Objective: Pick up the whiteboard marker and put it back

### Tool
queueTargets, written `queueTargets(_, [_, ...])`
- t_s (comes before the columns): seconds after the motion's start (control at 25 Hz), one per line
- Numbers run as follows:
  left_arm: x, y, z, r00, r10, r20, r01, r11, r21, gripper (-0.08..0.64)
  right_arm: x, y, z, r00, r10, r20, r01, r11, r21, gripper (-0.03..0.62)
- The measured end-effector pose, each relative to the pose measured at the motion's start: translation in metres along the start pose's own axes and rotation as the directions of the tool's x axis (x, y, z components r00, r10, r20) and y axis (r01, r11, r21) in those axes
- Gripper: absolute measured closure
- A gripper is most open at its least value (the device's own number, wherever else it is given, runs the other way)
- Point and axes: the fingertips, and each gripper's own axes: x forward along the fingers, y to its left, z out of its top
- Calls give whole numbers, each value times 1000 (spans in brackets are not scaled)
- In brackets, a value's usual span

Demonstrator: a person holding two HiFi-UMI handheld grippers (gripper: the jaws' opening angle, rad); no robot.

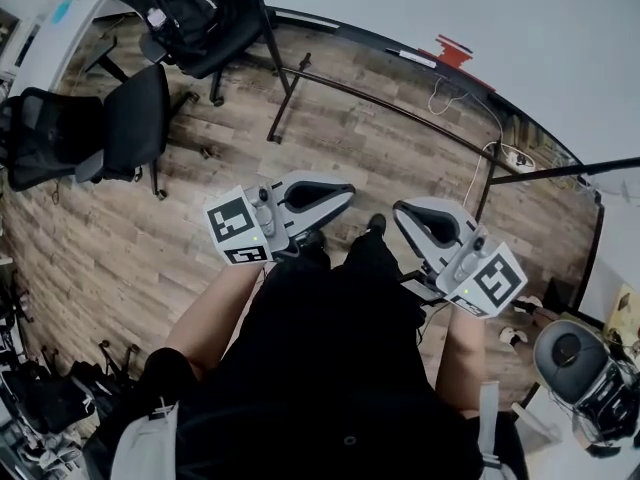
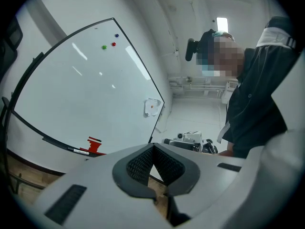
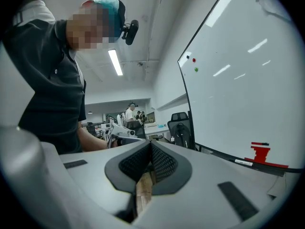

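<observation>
The whiteboard marker (image 1: 413, 59), a thin white stick, lies on the whiteboard's tray (image 1: 340, 36) next to a red eraser (image 1: 452, 50). In the left gripper view the marker (image 2: 76, 150) rests left of the eraser (image 2: 94, 144), far beyond the jaws. The right gripper view shows the marker (image 3: 244, 162) on the tray at lower right. My left gripper (image 1: 347, 190) and right gripper (image 1: 401, 211) are held close to the body, well short of the board. The left gripper (image 2: 153, 147) and the right gripper (image 3: 150, 144) are both shut with nothing between the pads.
Two black office chairs (image 1: 130, 123) (image 1: 190, 8) stand at the left on the wood floor. The whiteboard's black stand legs (image 1: 285, 83) reach toward me. A power strip with cables (image 1: 518, 156) lies at the right. Coloured magnets (image 2: 113, 44) dot the whiteboard (image 2: 86, 94).
</observation>
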Motion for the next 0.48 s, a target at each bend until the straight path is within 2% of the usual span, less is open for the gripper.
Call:
queueTargets(0.2, [-8,-9,1,996,-58,70,64,994,-88,549,-7,11,-11,998,-62,-1,62,998,12,575])
queueTargets(0.48, [18,-41,-12,998,-64,-29,64,998,-3,549,-39,24,-18,999,-49,-4,49,999,23,575])
